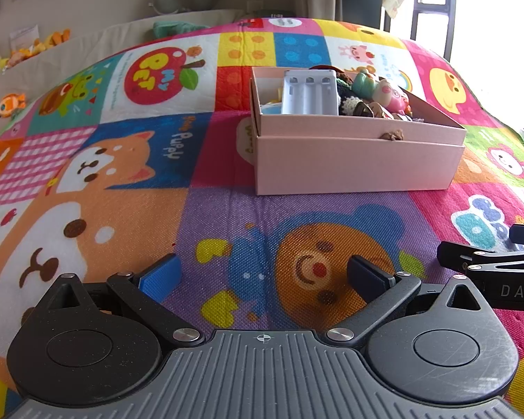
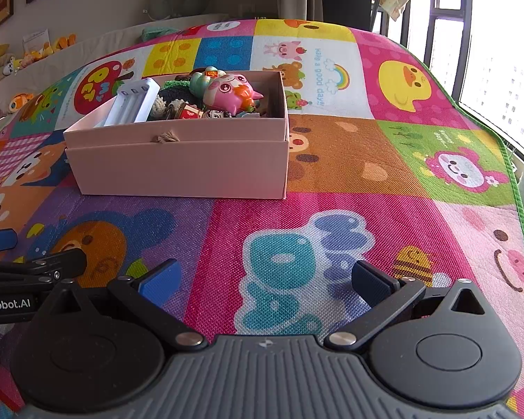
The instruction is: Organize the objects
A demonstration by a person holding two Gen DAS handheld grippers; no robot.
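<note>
Here, at the bottom of each frame, your left gripper (image 1: 262, 279) and right gripper (image 2: 265, 279) both hang wide apart and empty over the play mat (image 2: 332, 160). Farther up sits the pink box (image 2: 178, 167), already filled: white battery charger (image 2: 134, 104) at its left, pig figurine (image 2: 232, 94) beside it. Judging by the bare mat, collecting looks finished; next you'd likely only tidy or close the box.

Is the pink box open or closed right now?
Open. The pink box has no lid on top; a white battery charger and pink pig toy show inside it.
</note>
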